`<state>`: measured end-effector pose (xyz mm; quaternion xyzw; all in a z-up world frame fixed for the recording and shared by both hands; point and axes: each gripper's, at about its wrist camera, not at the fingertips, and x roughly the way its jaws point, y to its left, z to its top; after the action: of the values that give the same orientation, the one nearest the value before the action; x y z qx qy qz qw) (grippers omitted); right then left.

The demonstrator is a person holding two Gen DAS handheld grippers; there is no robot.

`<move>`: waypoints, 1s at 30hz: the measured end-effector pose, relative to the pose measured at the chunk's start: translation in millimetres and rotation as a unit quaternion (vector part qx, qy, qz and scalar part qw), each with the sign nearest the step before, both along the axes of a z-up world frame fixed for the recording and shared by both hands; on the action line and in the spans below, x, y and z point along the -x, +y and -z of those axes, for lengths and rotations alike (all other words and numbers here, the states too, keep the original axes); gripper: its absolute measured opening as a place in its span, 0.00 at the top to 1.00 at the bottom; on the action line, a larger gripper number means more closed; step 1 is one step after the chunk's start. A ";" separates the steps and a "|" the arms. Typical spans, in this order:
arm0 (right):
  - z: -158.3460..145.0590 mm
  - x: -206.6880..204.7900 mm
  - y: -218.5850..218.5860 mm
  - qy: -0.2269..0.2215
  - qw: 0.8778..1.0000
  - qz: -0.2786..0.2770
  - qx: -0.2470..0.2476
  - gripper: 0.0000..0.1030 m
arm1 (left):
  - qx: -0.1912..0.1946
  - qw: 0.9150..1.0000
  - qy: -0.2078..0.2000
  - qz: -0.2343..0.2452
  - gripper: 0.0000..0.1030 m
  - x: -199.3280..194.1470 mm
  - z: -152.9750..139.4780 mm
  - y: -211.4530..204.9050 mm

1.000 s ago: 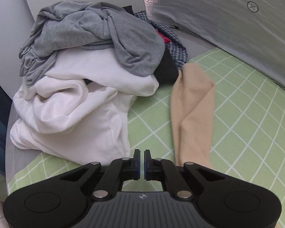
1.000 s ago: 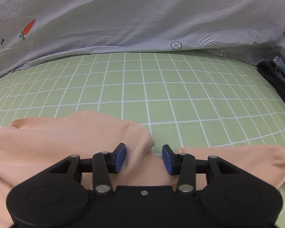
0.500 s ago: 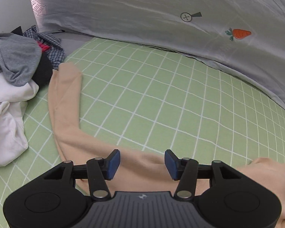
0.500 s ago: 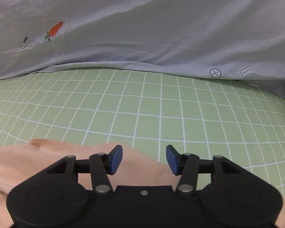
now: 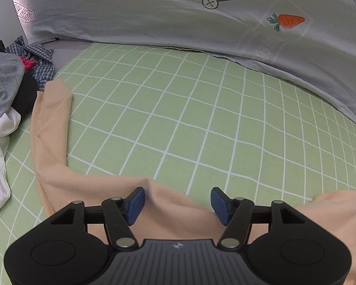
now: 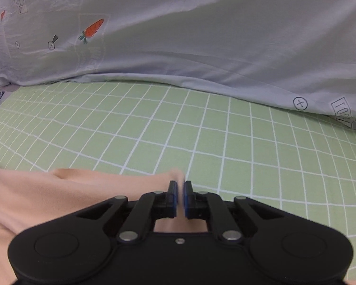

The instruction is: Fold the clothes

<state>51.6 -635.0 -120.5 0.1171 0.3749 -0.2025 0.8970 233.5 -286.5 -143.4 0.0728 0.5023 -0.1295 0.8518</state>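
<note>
A peach garment (image 5: 52,128) lies spread on the green checked bed sheet (image 5: 178,118). One long part runs up the left side and its edge crosses under my left gripper (image 5: 178,201). The left gripper is open, its blue pads on either side of a raised fold of the peach cloth. In the right wrist view the same peach garment (image 6: 59,194) fills the lower left. My right gripper (image 6: 180,190) is shut on a pinched edge of it.
A pile of clothes (image 5: 2,99) sits at the far left: grey, white, black and a checked blue piece. A grey quilt with carrot prints (image 5: 201,19) lies along the back of the bed (image 6: 201,35).
My left gripper swung right from the clothes pile, opened and came down over the peach cloth. My right gripper shut on the peach cloth's edge.
</note>
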 end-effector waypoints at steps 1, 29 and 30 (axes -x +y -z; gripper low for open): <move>-6.3 1.9 -6.9 -0.017 0.999 0.026 -0.005 0.94 | -0.001 1.000 0.002 0.001 0.38 1.6 1.2 1.5; 23.4 -103.3 107.8 0.051 0.977 -0.207 -0.022 0.61 | 0.012 0.999 0.030 -0.017 0.30 19.5 10.7 18.8; 23.4 -102.4 108.8 0.052 0.975 -0.213 -0.020 0.61 | 0.012 0.999 0.031 -0.019 0.30 19.2 10.5 19.0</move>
<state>154.0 -526.1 -143.9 0.0417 0.4415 -0.0047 0.8963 214.2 -267.6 -153.9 0.0490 0.5279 -0.1217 0.8391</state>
